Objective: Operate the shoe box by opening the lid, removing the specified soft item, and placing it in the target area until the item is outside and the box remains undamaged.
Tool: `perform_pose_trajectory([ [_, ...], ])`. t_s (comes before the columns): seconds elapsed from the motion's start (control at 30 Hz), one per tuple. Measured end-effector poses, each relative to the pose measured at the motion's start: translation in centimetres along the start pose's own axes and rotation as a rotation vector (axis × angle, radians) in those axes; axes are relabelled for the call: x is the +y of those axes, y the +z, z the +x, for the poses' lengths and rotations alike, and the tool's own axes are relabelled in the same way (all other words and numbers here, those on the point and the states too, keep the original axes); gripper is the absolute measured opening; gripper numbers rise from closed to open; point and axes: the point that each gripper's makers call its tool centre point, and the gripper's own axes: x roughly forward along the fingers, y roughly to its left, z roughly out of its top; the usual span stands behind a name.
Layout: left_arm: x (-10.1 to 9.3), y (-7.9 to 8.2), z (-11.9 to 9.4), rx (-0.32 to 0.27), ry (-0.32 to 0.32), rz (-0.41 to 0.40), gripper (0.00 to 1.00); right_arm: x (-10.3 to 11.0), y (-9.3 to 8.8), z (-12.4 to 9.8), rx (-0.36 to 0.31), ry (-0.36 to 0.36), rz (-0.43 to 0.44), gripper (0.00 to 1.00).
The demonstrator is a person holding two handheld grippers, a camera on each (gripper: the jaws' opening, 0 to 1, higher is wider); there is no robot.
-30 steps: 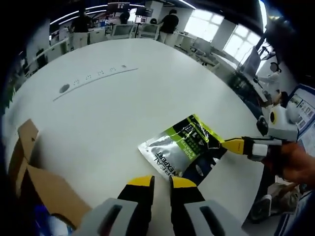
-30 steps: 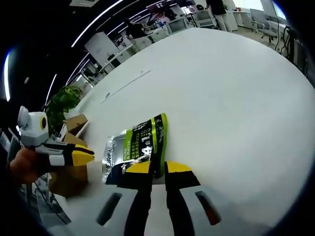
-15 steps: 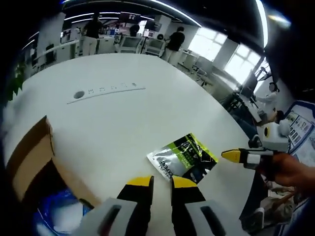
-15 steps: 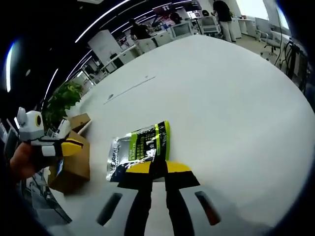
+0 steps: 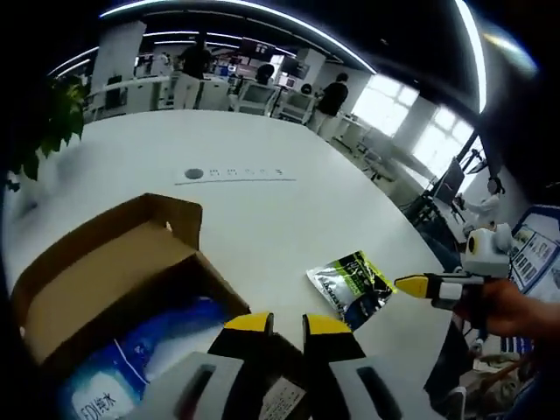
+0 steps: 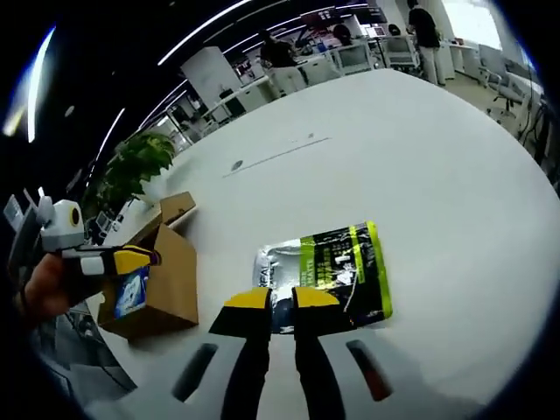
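Observation:
An open brown cardboard shoe box (image 5: 114, 262) stands on the white table, with a blue and white soft pack (image 5: 131, 367) lying inside it. My left gripper (image 5: 278, 322) hovers over the box's near right corner, jaws close together with nothing between them. A silver and green pouch (image 5: 350, 282) lies flat on the table to the right of the box. My right gripper (image 5: 411, 284) sits just right of the pouch, apart from it. In the right gripper view the pouch (image 6: 332, 271) lies just beyond my right gripper (image 6: 280, 299). There the left gripper (image 6: 144, 258) hangs over the box (image 6: 166, 280).
The round white table (image 5: 289, 219) carries a socket strip (image 5: 232, 173) near its middle and drops off at the right. A green plant (image 6: 131, 166) stands behind the box. Desks, monitors and several people fill the far background.
The right gripper has backed away from the pouch, which stays flat on the table. The left gripper has swung left and now hangs over the open box.

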Motion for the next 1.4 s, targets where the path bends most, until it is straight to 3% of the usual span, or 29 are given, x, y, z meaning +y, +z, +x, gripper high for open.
perform_pose_trajectory([
  [0.2, 2.9, -0.1, -3.2, -0.055, 0.037, -0.033, 0.13, 5.0, 0.0, 1.9, 0.030, 0.080, -0.081, 0.07],
  [0.4, 6.3, -2.3, -6.6, -0.072, 0.096, -0.070, 0.13, 9.8, -0.1, 3.8, 0.045, 0.151, -0.127, 0.07],
  [0.6, 8.5, -3.6, -8.7, -0.080, 0.131, -0.106, 0.13, 12.7, -0.7, 4.9, 0.067, 0.193, -0.166, 0.07],
  [0.97, 9.2, -3.9, -9.8, -0.098, 0.146, -0.122, 0.13, 15.0, -1.5, 6.1, 0.094, 0.227, -0.183, 0.06],
  [1.27, 8.7, -4.9, -11.2, -0.118, 0.140, -0.133, 0.13, 19.1, -1.7, 7.0, 0.091, 0.341, -0.223, 0.07],
  [1.4, 8.1, -5.6, -12.4, -0.136, 0.119, -0.144, 0.18, 20.8, -2.5, 8.0, 0.129, 0.391, -0.253, 0.07],
])
